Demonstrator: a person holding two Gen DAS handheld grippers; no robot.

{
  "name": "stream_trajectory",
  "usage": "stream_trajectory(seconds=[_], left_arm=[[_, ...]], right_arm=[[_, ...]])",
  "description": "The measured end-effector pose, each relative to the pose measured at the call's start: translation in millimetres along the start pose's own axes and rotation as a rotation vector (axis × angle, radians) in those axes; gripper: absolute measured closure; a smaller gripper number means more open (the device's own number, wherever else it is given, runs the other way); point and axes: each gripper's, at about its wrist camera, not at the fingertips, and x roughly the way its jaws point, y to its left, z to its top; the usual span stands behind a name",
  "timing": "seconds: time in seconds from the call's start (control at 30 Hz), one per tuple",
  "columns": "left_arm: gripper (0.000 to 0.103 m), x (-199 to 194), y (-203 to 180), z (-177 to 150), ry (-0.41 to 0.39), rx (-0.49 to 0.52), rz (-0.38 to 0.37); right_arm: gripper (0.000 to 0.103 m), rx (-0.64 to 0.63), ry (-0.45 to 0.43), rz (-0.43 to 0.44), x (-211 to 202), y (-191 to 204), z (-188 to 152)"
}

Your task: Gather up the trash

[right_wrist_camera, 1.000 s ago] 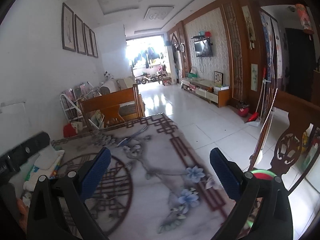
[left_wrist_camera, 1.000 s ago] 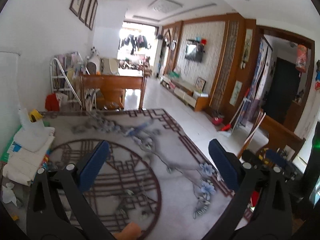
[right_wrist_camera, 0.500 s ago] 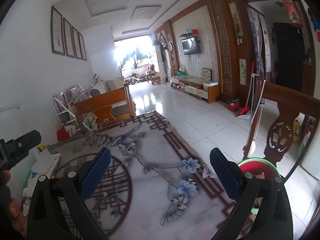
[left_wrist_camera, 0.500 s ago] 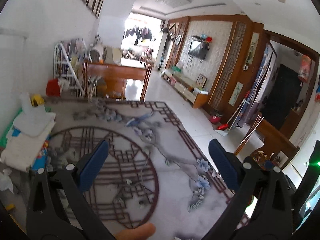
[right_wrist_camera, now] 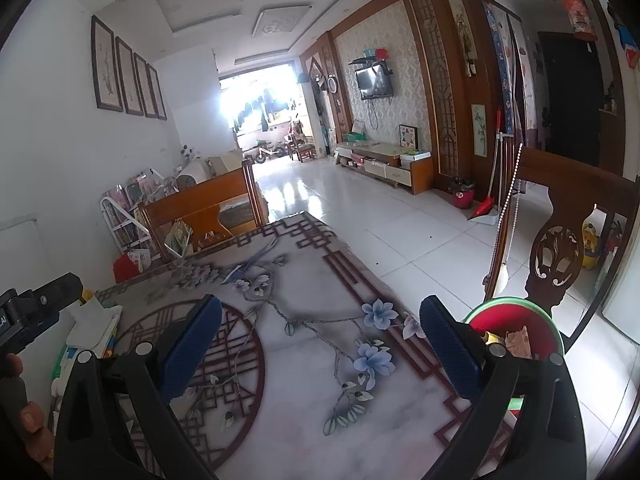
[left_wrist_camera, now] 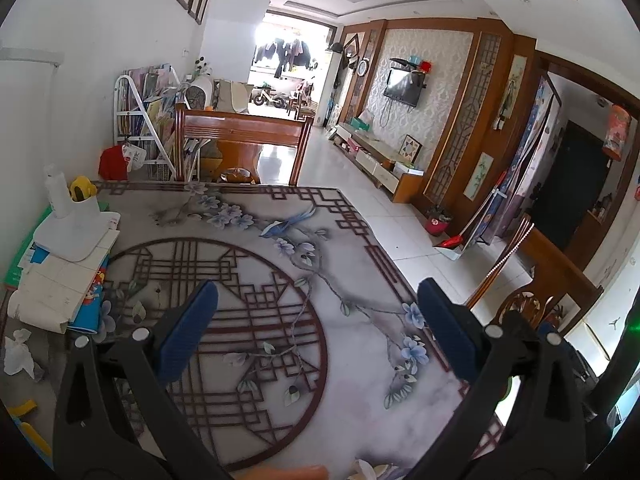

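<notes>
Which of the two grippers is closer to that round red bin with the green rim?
Right. The right gripper has the round red bin just behind its right finger; the left gripper shows no bin.

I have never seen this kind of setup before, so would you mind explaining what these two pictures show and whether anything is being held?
There is no robot here: a person carries a hand-held two-finger gripper in each hand, each with a fisheye camera looking out along its blue-padded fingers. One picture comes from the left gripper, the other from the right gripper. Both are open and hold nothing. Below them is a table with a printed floral and lattice pattern. At its left edge lie a stack of papers and books, a crumpled tissue and yellow scraps. The right view shows a red bin with a green rim beside the table, with trash inside.
</notes>
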Motion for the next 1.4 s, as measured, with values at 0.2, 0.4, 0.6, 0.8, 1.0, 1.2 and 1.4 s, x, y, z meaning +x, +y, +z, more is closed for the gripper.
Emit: stream_trajectory(seconds=[0.2,0.4,0.6,0.8,1.0,1.2,1.4], left_arm=[[0.005,-1,0,-1,0.002,0.003,0.002],[0.005,-2,1,-3,0.004,0.012,0.000],[0.005,-3,3,-3,0.006,0.016,0.003],[0.005,-4,8,-3,0.014,0.013,0.001],[0.005,-4,6,-3,0.012,0.016,0.003],[0.005,-4,8,-4,0.015,0.016,0.001],[0.005,-4,10,-4,0.019,0.016,0.002]], right_arm=[[0.007,0.006,0.009,-0.003,0,1,-2],[0.007,0.004,0.011,-0.008,-1,1,-4],[0.007,0.014,0.023,-0.006,-2,0,-9],[0.007,0.013,0.031,-0.007,-2,1,-9],[0.007,0.017,0.032,-0.008,-2,1,-9],[0.007,0.018,0.039,-0.010,-1,0,-11],[0.007,0.017,0.041,-0.010,-1,0,-11]])
